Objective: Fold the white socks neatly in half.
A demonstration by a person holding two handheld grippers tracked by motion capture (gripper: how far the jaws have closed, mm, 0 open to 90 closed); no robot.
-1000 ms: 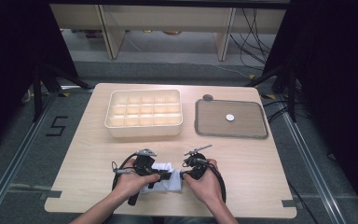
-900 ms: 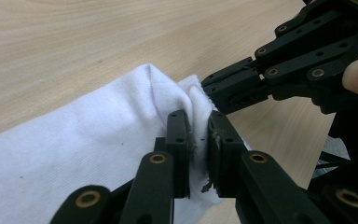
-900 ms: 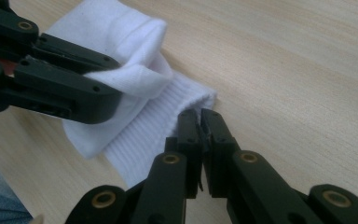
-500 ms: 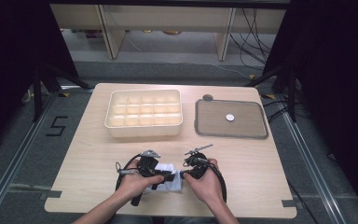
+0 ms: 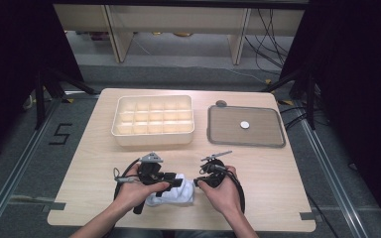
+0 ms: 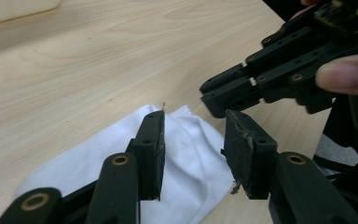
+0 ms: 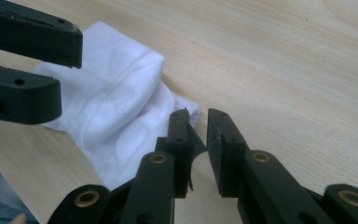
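White cloth (image 5: 171, 194) lies crumpled on the bench (image 5: 258, 198), near the front edge, right btwn the 2 hand-held grippers.

Left hand-held gripper (image 6: 193, 140): jaws apart w/ a clear gap, nothing pinched; they have just been opening. In the left gripper view the cloth (image 6: 121, 163) sits below and behind the jaws, loose on the wood, not pressed by either pad. In the high view this gripper (image 5: 171, 182) sits over the cloth's left part, held in the person's left hand (image 5: 136, 191).

Right hand-held gripper (image 7: 197, 126): jaws slightly apart, narrow gap, also just been opening. No cloth btwn them in the right gripper view; the cloth (image 7: 116, 107) lies just beside the left jaw tip, can't tell if it touches. In the high view this gripper (image 5: 198, 182) is at the cloth's right edge, in the right hand (image 5: 221, 191).

The 2 grippers face each other, tips close, over the cloth.

Farther back on the bench: cream compartment tray (image 5: 154, 121) w/ rows of cells, and to its right a grey flat tray (image 5: 218, 129) w/ 1 small white round item (image 5: 245, 125) on it. Small dark round object (image 5: 221, 103) just beside the grey tray's far left corner.
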